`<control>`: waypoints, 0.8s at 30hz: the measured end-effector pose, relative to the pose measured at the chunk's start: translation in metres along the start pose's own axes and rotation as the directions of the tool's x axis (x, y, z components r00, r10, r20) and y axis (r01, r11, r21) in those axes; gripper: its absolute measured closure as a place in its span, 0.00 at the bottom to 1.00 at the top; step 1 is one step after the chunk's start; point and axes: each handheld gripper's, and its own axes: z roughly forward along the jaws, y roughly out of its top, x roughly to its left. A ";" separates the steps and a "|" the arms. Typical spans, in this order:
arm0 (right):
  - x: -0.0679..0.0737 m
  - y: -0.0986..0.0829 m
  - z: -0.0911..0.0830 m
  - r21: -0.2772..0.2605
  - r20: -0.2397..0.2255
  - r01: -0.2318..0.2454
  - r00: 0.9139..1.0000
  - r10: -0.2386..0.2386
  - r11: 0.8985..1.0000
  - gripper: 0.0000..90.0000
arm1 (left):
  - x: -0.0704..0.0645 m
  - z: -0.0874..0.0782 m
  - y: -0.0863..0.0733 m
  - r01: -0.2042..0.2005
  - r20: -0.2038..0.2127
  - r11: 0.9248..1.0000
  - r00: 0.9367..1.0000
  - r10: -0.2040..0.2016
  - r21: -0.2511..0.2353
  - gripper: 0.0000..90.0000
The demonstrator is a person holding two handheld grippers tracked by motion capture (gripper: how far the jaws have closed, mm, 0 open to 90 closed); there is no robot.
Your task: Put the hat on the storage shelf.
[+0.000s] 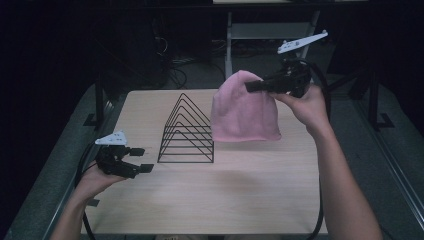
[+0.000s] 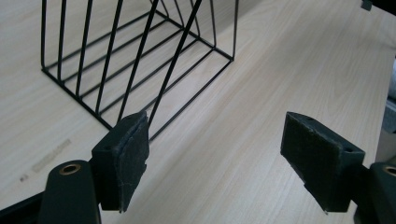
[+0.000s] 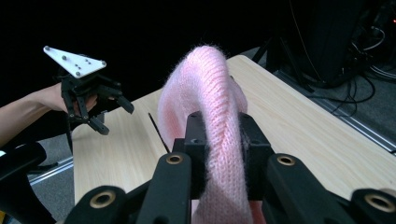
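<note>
In the high view, the right gripper (image 1: 256,86), at the upper right of the frame, has its jaws clamped on the top of a pink knit hat (image 1: 244,111). The hat hangs clear above the wooden table (image 1: 240,195), its open brim downward, just right of the black wire rack (image 1: 186,131) at centre. Holding it by the crown probably lets the brim drop over the rack's peak. The left gripper (image 1: 143,159) waits at lower left, jaws spread and empty, near the rack's front corner, likely ready to steady it.

In the left gripper view, the two pads (image 2: 125,163) stand wide apart with nothing between them; the rack (image 2: 135,60) fills the upper left.

In the right gripper view, the jaws pinch a fold of the hat (image 3: 210,98) at centre; the left gripper (image 3: 100,114) shows at the left.
</note>
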 end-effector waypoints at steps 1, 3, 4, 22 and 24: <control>0.001 0.003 0.001 -0.001 -0.001 0.005 1.000 -0.005 1.000 0.85 | 0.000 -0.001 0.003 -0.011 -0.002 1.000 1.000 0.011 0.001 0.26; 0.006 0.010 0.005 -0.001 -0.007 0.016 1.000 -0.016 1.000 0.85 | 0.000 -0.003 0.011 -0.028 0.008 1.000 1.000 0.028 -0.002 0.26; 0.007 0.012 0.006 -0.001 -0.010 0.019 1.000 -0.019 1.000 0.85 | 0.000 -0.003 0.011 -0.028 0.008 1.000 1.000 0.028 -0.002 0.26; 0.027 0.053 0.030 -0.001 -0.048 0.073 0.996 -0.073 0.997 0.85 | 0.005 -0.019 0.062 -0.095 0.049 0.995 0.994 0.097 -0.032 0.34; 0.028 0.055 0.031 0.000 -0.050 0.076 0.996 -0.076 0.997 0.85 | 0.005 -0.019 0.065 -0.098 0.048 0.995 0.994 0.100 -0.031 0.34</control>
